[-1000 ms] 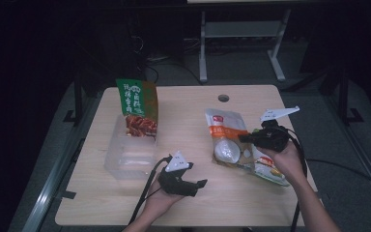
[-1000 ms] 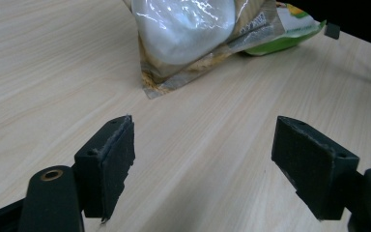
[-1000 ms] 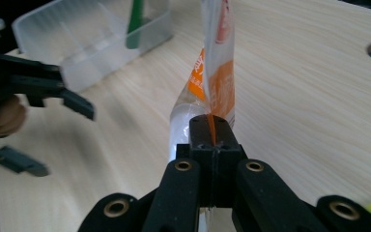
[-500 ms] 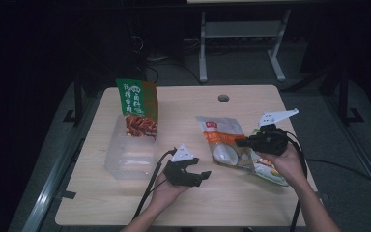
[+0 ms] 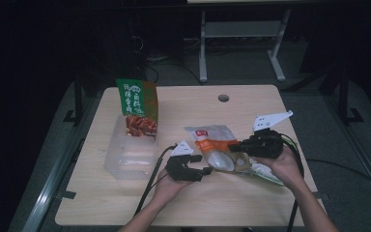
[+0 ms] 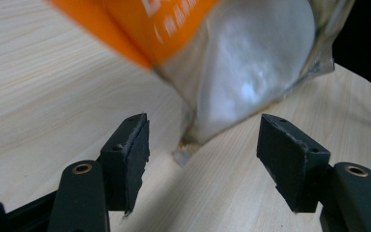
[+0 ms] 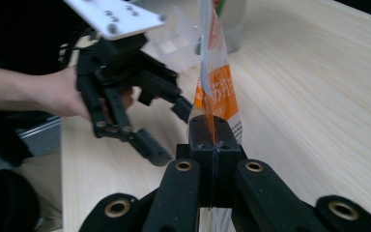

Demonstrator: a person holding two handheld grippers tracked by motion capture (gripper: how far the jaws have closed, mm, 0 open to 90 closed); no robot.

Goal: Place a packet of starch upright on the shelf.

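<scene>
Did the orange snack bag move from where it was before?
Yes. The orange snack bag, pinched in the right gripper, has shifted left across the table, toward the clear plastic box and the left gripper.

Left gripper (image 5: 207, 170): jaws standing apart, just been closing, nothing pressed between the pads.
Right gripper (image 7: 212, 129): jaws clamping together, hand (image 5: 282, 164) gripping its body.

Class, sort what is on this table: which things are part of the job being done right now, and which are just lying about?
In use:
- orange-and-clear snack pouch, pinched by the right tongs
- left tongs, jaws apart and just closing, near the pouch's lower corner

Lying about:
- green snack bag
- clear plastic box
- green-edged packet under the right hand
</scene>
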